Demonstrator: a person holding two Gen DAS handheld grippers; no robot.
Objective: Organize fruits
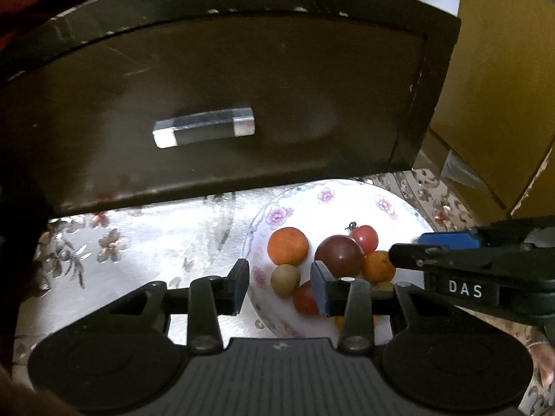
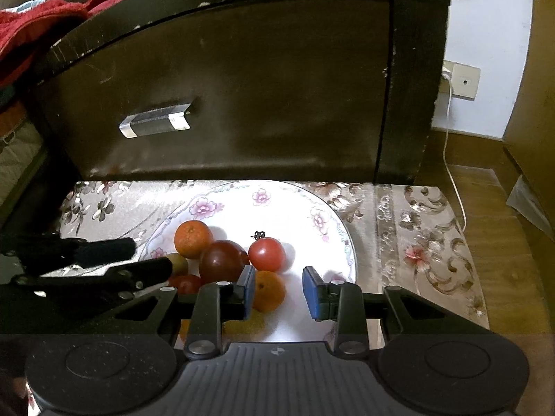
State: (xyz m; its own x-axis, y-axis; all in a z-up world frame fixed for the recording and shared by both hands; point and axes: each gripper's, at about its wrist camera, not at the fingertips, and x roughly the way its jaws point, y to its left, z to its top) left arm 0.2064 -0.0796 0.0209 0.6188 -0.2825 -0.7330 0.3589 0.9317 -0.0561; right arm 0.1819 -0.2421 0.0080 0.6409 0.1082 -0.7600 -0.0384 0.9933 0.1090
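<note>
While both grippers hover open, mixed fruits [image 2: 222, 260], perhaps tomatoes, crowd plate [image 2: 295, 194].

Each gripper is built of matte black plastic, with a ribbed grey panel at the centre of its body and a broad round black disc to either side. On the left gripper [image 1: 280, 286], two black arms are fastened with silver round-headed screws, and the fingers are faced with blue pads [image 1: 319, 289]. The right gripper [image 2: 279, 291] is made the same way, with blue pads [image 2: 309, 289] and silver screws at the arm pivots. White letters, "DAS", are printed on a black band on the right gripper's side.
</note>
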